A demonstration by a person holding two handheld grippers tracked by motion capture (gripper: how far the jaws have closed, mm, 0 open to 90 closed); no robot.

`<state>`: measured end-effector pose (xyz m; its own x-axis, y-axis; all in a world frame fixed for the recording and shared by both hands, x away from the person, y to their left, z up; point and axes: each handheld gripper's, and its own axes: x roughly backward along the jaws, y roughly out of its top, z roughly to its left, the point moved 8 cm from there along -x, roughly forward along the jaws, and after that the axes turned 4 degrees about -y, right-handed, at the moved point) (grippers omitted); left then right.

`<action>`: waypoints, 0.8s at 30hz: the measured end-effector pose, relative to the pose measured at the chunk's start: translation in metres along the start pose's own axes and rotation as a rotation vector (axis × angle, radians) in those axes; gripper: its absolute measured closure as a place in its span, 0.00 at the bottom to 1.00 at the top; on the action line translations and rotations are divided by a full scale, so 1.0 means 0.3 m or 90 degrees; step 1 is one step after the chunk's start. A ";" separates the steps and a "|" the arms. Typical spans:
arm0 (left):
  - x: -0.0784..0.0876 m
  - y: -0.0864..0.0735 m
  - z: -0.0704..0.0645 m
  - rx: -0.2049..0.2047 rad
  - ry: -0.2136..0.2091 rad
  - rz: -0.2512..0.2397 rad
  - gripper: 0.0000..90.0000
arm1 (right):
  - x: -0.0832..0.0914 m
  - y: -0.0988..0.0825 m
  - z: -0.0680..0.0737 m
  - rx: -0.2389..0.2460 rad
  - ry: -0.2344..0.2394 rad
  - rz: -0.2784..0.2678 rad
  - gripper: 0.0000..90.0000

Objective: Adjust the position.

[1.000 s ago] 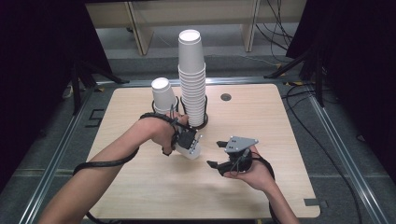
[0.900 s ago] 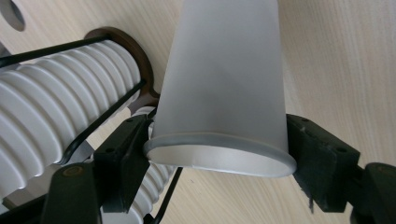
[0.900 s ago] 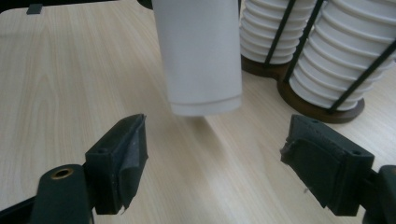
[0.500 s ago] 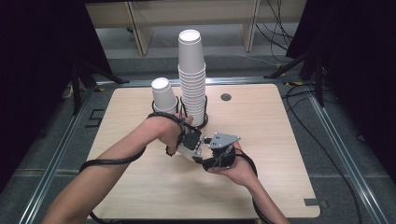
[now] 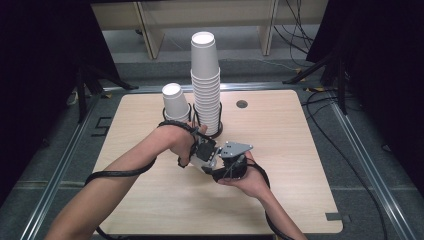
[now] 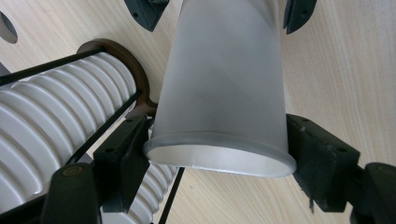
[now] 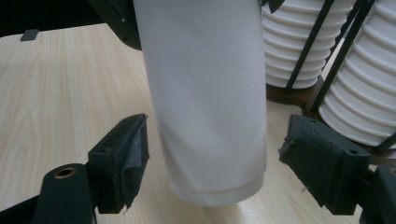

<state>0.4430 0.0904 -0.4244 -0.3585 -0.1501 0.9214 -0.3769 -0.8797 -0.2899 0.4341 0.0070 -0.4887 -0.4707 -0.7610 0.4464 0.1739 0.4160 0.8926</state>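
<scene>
Your left gripper (image 6: 219, 154) fingers clamp cup (image 6: 224, 88) at rim, held low over table (image 5: 300, 200). Cup's base end sits between your right gripper (image 7: 212, 161) fingers, open, not touching, just closing. Long axis runs gripper to gripper.

Seen from the high view, lit evenly from above, with the tabletop (image 5: 300, 150) bright and matte, only faint soft shadows under the forearms, and the left and right edges of the frame sunk in near-black. Looked softer and slightly blurred up close in the left gripper view, where the cup (image 6: 224, 84) was greyish and shaded and the nearest jaw parts at the bottom out of focus. Appeared brighter in the right gripper view, with the cup wall (image 7: 205, 93) nearly washed out and the upper left corner dark.
</scene>
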 end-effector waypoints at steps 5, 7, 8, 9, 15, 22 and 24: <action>0.001 0.001 0.002 -0.003 0.002 -0.001 0.28 | -0.004 -0.009 0.002 -0.010 0.009 0.005 0.25; 0.003 0.002 0.007 -0.010 0.009 -0.004 0.28 | -0.007 -0.010 0.002 -0.011 0.007 0.002 0.25; 0.003 0.002 0.004 -0.003 0.007 -0.006 0.28 | -0.008 -0.010 0.001 -0.014 0.003 0.001 0.25; 0.003 0.004 0.003 -0.001 0.009 -0.009 0.28 | -0.008 -0.010 0.000 -0.011 0.004 -0.002 0.25; 0.009 0.011 0.008 -0.012 0.016 -0.009 0.28 | -0.016 -0.027 0.007 -0.013 0.011 0.013 0.25; 0.016 0.014 0.004 -0.001 0.010 -0.014 0.28 | -0.028 -0.037 0.001 0.002 0.006 0.008 0.25; 0.019 0.013 0.004 0.002 0.016 -0.012 0.28 | -0.028 -0.041 0.005 -0.013 0.004 0.011 0.26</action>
<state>0.4406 0.0856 -0.4198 -0.3728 -0.1216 0.9199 -0.3807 -0.8840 -0.2712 0.4348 0.0090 -0.5037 -0.4616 -0.7570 0.4625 0.1996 0.4194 0.8856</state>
